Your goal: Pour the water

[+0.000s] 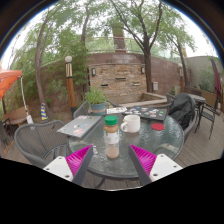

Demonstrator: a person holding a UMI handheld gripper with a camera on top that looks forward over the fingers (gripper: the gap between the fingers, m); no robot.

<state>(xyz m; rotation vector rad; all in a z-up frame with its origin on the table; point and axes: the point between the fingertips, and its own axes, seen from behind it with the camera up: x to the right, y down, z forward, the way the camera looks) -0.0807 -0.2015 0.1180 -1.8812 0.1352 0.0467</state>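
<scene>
Magenta pads [80, 160] are seen spread wide on the gripper [110, 160], with nothing clamped. Between the fingers, with a gap on each side, a green-capped bottle [111, 137] is shown upright on the glass table [150, 137]. Just beyond it a white pitcher [131, 123] is placed.

No text, brand, number or sign can be read anywhere in the gripper view. The bottle [111, 138] standing between the gripper's [112, 160] spread fingers, at about 12 o'clock from their tips, carries a label band (pale, its print too small to make out), and the white pitcher [131, 123] at 1 o'clock shows no lettering.
</scene>
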